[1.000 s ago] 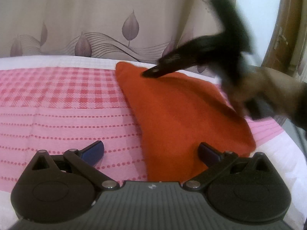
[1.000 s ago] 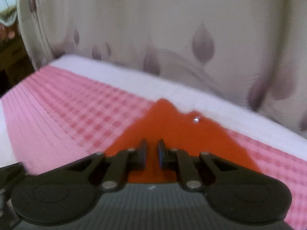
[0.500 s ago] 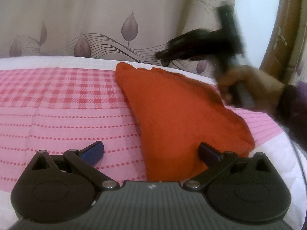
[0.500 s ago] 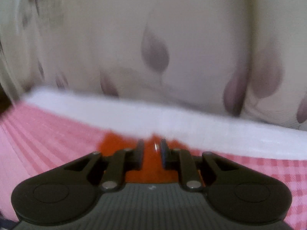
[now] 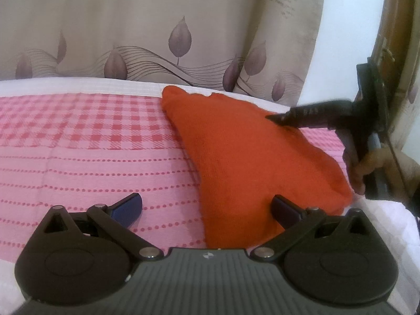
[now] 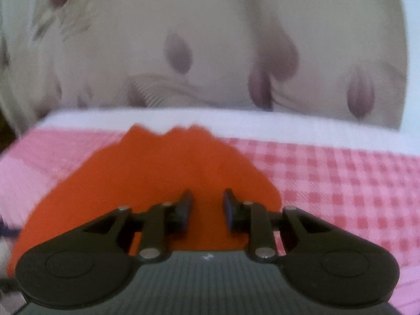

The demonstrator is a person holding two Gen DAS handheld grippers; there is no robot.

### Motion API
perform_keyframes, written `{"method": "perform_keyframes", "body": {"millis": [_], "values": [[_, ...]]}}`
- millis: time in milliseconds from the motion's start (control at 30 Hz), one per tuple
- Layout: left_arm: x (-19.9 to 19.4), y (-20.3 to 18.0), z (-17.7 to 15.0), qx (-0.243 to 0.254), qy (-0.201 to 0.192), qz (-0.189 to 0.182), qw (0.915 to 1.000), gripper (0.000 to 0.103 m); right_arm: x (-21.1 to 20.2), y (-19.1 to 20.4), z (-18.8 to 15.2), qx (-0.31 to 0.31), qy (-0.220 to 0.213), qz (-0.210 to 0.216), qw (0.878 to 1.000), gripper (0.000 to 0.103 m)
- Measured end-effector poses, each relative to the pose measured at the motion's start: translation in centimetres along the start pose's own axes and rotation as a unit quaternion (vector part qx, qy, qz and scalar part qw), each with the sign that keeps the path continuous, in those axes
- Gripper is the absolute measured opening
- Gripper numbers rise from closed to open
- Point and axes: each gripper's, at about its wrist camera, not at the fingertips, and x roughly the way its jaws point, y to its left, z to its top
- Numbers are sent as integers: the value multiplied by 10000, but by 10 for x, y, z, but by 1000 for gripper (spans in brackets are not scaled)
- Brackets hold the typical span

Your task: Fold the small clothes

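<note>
Left tool [image 5: 206, 207] wide open, straddling near edge of orange cloth [image 5: 244, 155] on pink checked bed cover [image 5: 78, 136]; right tool [image 6: 206, 210] part-open, empty, over the cloth's right side; pinch one layer cleanly, fold corner-to-corner.

Soft, even indoor light — right wrist view blurred, edges warped.

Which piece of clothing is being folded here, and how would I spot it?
Look at the pink checked bedspread in front of the leaf-print curtain. The orange garment lies flat on it, the only plain, bright orange thing there.
</note>
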Motion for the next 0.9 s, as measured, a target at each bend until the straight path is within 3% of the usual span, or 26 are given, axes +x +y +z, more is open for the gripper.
{"method": "perform_keyframes", "body": {"millis": [100,167,267,333,367,433,500,633,800,900], "values": [[-1,1,-1,-56,-31,10,10000,103,-26,3,1,432,-624,142,9970,27],[-2,1,-1,-59,-45,19,10000,103,-49,18,-6,212,-786,364,9960,27],[-1,-1,-1,-30,-40,44,10000,103,-68,51,-31,-557,-608,393,9958,27],[-2,-1,-1,-44,-61,52,10000,103,-64,62,-56,-1060,-182,-68,9942,27],[-2,-1,-1,-58,-72,60,9999,103,-58,61,-68,-1152,46,-308,9929,26],[-3,0,-1,-82,-81,79,9999,103,-66,45,-84,-734,-54,-170,9971,26],[-4,1,-1,-121,-112,106,9998,103,-74,35,-84,-304,-55,-134,9994,30],[-5,0,-1,-122,-141,125,9997,103,-94,43,-82,-182,-283,-142,9993,30],[-6,-1,-2,-83,-169,120,9997,103,-116,48,-50,168,-992,480,9938,30],[-6,-1,-2,-112,-167,134,9997,103,-100,53,-29,121,-1018,642,9927,30]]}}
